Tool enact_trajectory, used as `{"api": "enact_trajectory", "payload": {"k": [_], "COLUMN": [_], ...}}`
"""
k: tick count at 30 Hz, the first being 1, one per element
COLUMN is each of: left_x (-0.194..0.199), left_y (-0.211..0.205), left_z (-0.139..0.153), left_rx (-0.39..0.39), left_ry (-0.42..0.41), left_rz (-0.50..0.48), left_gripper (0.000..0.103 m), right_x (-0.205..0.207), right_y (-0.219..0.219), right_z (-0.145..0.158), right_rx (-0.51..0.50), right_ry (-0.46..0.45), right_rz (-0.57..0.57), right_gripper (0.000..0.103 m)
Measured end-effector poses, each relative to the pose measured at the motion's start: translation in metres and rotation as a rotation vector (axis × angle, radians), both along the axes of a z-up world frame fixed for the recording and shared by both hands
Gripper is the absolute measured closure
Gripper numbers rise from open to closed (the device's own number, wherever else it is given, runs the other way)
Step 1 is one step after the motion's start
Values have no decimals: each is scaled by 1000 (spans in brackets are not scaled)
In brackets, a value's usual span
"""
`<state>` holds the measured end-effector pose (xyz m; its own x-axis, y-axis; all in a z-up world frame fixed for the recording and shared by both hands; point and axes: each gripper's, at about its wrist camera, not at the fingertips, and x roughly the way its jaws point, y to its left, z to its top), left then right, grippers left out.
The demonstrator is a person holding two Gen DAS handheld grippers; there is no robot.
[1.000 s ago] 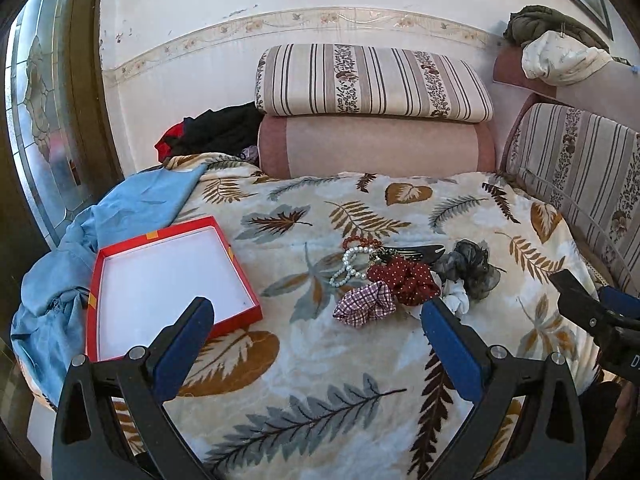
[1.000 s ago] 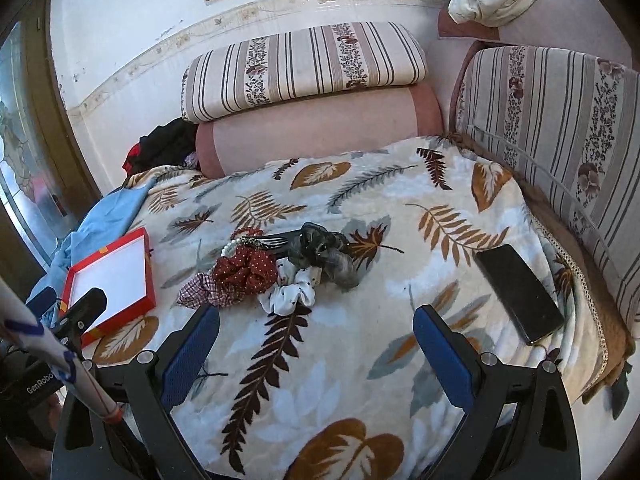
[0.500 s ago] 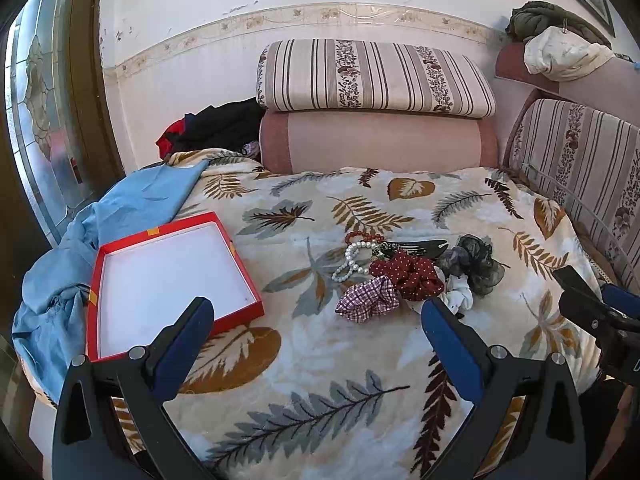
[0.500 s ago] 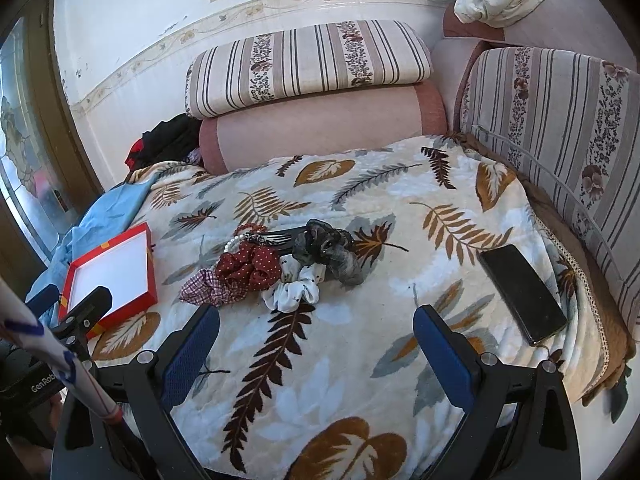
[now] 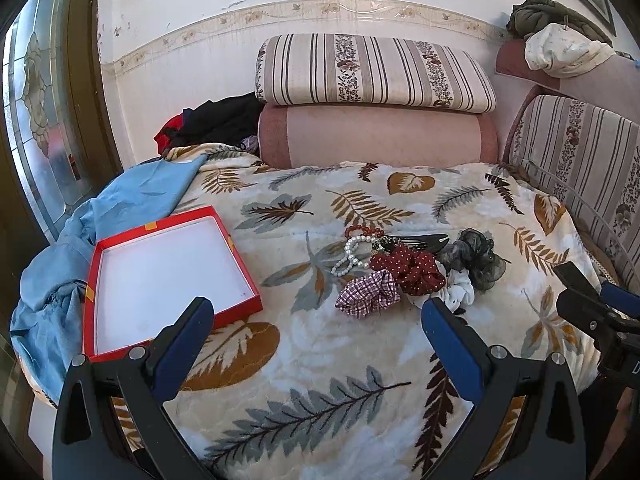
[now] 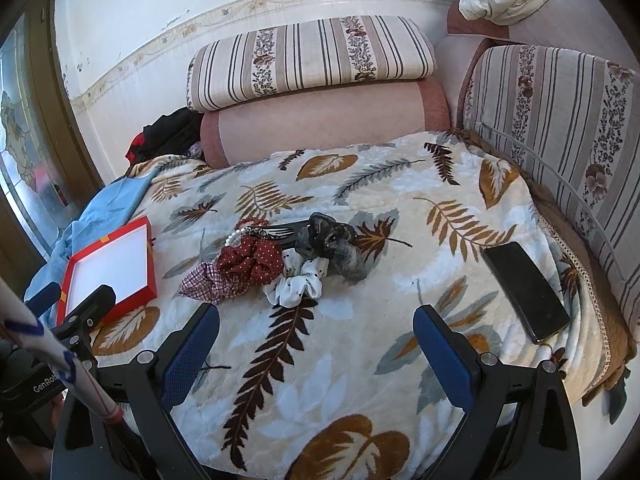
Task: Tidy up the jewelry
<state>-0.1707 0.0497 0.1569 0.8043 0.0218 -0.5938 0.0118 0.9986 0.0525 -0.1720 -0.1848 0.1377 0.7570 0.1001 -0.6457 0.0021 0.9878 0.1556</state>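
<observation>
Left wrist view: our left gripper is wide open, holding nothing. The accessory pile lies ahead near the right finger: pearl bracelet, checked scrunchie, red dotted scrunchie. The red box is beside the left finger.

Right wrist view: our right gripper is wide open, empty. The white scrunchie lies just ahead between the fingers, phone to the right. Versus earlier, the pile sits slightly nearer.

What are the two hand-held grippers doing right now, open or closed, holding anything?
Left hand-held gripper: open, holding nothing, above the blanket.
Right hand-held gripper: open, holding nothing, above the same blanket.
</observation>
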Motion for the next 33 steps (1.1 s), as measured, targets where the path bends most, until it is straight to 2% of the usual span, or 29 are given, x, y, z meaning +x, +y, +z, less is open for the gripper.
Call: {"api": "enact_trajectory", "payload": {"k": [13,17,25,33], "left_x": [17,26,61,101], "left_y": [5,7,10,-6], "left_z": [-16,-26,-55,-76], "left_rx": [-10,-37,-98,-75], "left_ry": [48,81,161,196], "left_rz": [4,-17,-60,-87], "left_gripper": [0,0,0,0], "right_x": [16,25,59,101], "right_y": [-9,-12,-23,-23], "right_z": [-13,-19,-39,-53], "right_rx": [23,26,39,37], "right_ry": [36,45,74,88], "right_rz": [-12,-9,-24,-22], "right_gripper": [3,4,4,4]}}
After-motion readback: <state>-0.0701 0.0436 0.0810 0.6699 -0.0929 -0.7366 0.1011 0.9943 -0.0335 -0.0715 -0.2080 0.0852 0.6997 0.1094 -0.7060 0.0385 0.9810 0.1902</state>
